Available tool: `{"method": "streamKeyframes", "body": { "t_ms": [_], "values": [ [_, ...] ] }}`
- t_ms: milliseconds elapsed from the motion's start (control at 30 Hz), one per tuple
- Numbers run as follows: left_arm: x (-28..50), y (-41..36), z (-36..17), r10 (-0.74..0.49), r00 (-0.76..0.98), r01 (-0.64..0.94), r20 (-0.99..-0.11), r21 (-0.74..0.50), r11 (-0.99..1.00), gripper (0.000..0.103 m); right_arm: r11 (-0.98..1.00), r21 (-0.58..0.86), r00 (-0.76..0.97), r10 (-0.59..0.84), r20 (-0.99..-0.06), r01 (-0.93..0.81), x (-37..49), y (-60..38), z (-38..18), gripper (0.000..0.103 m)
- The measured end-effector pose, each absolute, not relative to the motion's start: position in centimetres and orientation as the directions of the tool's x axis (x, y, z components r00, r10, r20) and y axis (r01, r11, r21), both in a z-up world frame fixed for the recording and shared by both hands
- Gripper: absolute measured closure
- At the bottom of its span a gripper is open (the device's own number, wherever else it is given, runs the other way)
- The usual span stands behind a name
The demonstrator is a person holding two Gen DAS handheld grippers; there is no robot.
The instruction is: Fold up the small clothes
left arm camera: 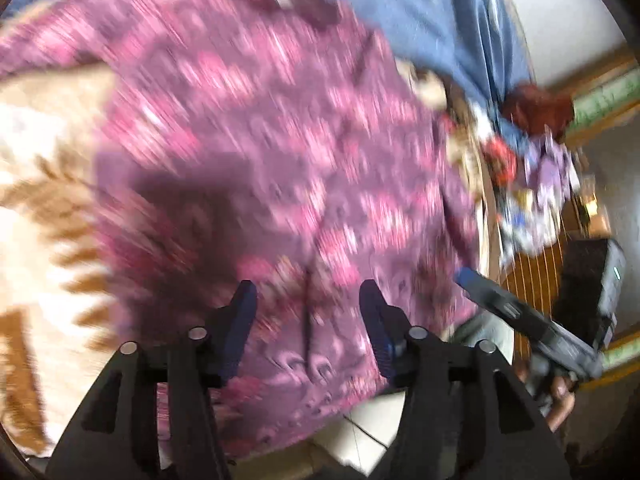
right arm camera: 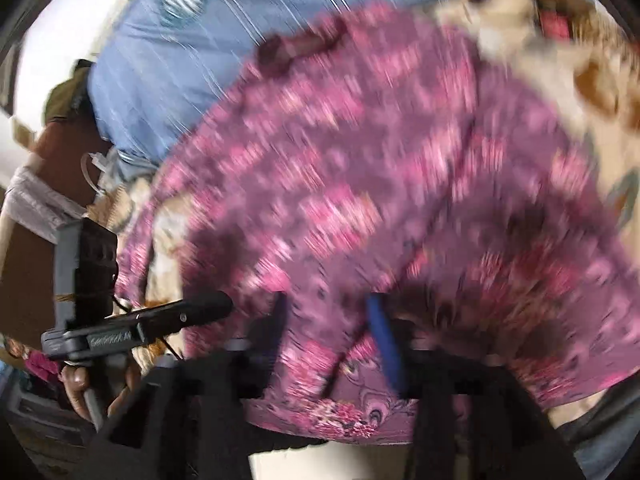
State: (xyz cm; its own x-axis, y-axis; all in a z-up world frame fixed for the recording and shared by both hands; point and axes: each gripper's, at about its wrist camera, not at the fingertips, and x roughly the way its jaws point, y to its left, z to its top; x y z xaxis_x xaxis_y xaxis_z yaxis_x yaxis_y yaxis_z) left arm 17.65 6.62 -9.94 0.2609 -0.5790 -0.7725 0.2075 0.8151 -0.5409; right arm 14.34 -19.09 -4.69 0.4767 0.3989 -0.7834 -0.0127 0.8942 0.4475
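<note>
Both views are heavily blurred. A purple garment with a pink floral print (left arm camera: pixel 280 152) lies spread over a cream and brown patterned blanket (left arm camera: pixel 36 208), and it fills most of each view. Beyond the garment's far edge lies a blue sheet (left arm camera: pixel 432 12).

The left gripper (left arm camera: pixel 308 300) hangs over the garment's near hem, its two dark blue fingers (left arm camera: pixel 244 312) standing apart with printed cloth showing in the gap between them; neither pad presses on the fabric, as far as the blur allows. To the right of the garment in this view, the right gripper (left arm camera: pixel 464 276) reaches in with its blue tip at the cloth's edge, and a hand (left arm camera: pixel 560 396) grips its handle.

In the right wrist view, the right gripper's own fingers (right arm camera: pixel 384 336) also stand apart above the garment's near hem, with cloth in the gap; whether the cloth touches a pad cannot be told. To the left of the garment here, the left gripper (right arm camera: pixel 224 304) points toward the cloth's side edge, held by a hand (right arm camera: pixel 76 384)
</note>
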Motion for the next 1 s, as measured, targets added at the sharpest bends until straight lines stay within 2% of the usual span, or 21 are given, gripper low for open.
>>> {"method": "streamKeyframes", "body": {
  "t_ms": [67, 100, 133, 300, 433, 533, 867, 900, 967, 1000],
  "values": [
    [17.7, 8.8, -8.3, -0.504, 0.396, 0.146, -0.768, -0.489, 0.860, 0.048, 0.895, 0.442, 0.520, 0.408, -0.750, -0.064, 13.8, -18.2, -2.6, 0.034],
    [17.5, 10.4, -7.6, -0.469, 0.463, 0.105, -0.752, -0.479, 0.871, 0.045, 0.894, 0.439, 0.539, 0.413, -0.735, -0.087, 13.7, -17.5, -1.6, 0.034],
    [17.4, 12.5, -7.1, -0.450, 0.518, 0.049, -0.727, -0.501, 0.864, 0.041, 0.891, 0.442, 0.551, 0.424, -0.719, -0.109, 13.8, -16.8, -1.0, 0.034],
    [16.1, 24.9, -9.7, -0.441, 0.659, -0.247, -0.609, -0.729, 0.638, 0.041, 0.854, 0.470, 0.555, 0.508, -0.659, -0.224, 15.1, -12.7, 0.4, 0.034],
    [13.3, 32.5, -11.5, -0.315, 0.745, -0.407, -0.588, -0.775, 0.484, 0.041, 0.818, 0.498, 0.465, 0.574, -0.674, -0.288, 16.5, -8.9, -0.9, 0.034],
    [11.8, 34.6, -12.6, -0.260, 0.760, -0.461, -0.595, -0.776, 0.430, 0.041, 0.804, 0.494, 0.416, 0.595, -0.688, -0.331, 17.0, -6.3, -1.6, 0.034],
    [11.7, 35.4, -17.0, -0.310, 0.714, -0.539, -0.628, -0.776, 0.329, 0.042, 0.739, 0.543, 0.282, 0.662, -0.695, -0.398, 19.5, 2.0, -4.6, 0.035],
    [11.9, 35.4, -17.5, -0.318, 0.712, -0.545, -0.626, -0.778, 0.312, 0.046, 0.733, 0.552, 0.269, 0.668, -0.694, -0.397, 19.9, 2.6, -5.0, 0.036],
    [12.4, 35.2, -17.9, -0.326, 0.708, -0.552, -0.626, -0.779, 0.297, 0.064, 0.721, 0.573, 0.245, 0.681, -0.690, -0.389, 20.7, 3.8, -5.8, 0.038],
    [12.4, 35.1, -17.8, -0.320, 0.707, -0.553, -0.630, -0.775, 0.304, 0.085, 0.715, 0.585, 0.230, 0.687, -0.689, -0.383, 21.2, 4.5, -6.2, 0.039]
  ]
}}
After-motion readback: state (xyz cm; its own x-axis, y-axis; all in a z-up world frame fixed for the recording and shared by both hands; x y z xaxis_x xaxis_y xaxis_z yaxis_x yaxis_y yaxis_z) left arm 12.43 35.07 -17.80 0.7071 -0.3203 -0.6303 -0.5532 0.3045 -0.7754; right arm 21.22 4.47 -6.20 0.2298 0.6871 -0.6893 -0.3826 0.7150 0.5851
